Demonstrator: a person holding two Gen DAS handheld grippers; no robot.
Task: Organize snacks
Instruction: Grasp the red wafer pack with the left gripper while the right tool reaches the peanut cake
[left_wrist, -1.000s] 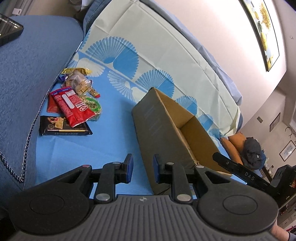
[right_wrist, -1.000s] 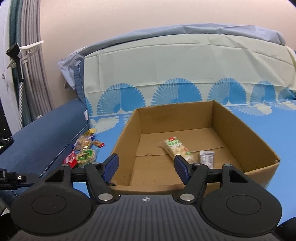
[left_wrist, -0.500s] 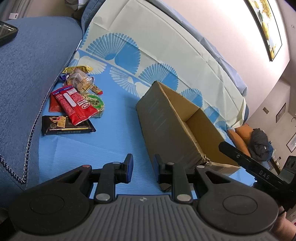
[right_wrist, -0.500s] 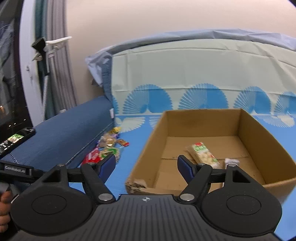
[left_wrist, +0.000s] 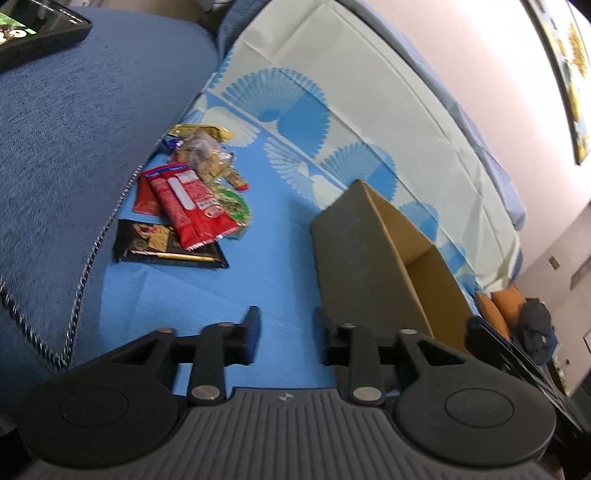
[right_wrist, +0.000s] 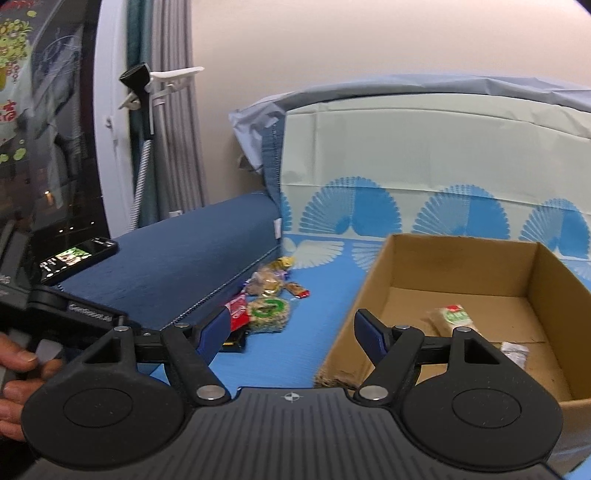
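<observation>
Open blue sheet (left_wrist: 273, 266) between snack pile (left_wrist: 192, 206) and cardboard box (left_wrist: 354, 258). Blocked left of the pile by the dark blue armrest (left_wrist: 74, 129), behind by the backrest (right_wrist: 424, 147). Box open-topped, with two packets (right_wrist: 454, 319) on its floor.

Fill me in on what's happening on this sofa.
A person is sorting snacks into a cardboard box with a hand-held tool in each hand. Both the left tool and the right tool are open and empty. Two packets already lie in the box: a green-labelled snack and a small silver packet. A pile of snacks waits on the blue cloth beside the sofa arm.
</observation>
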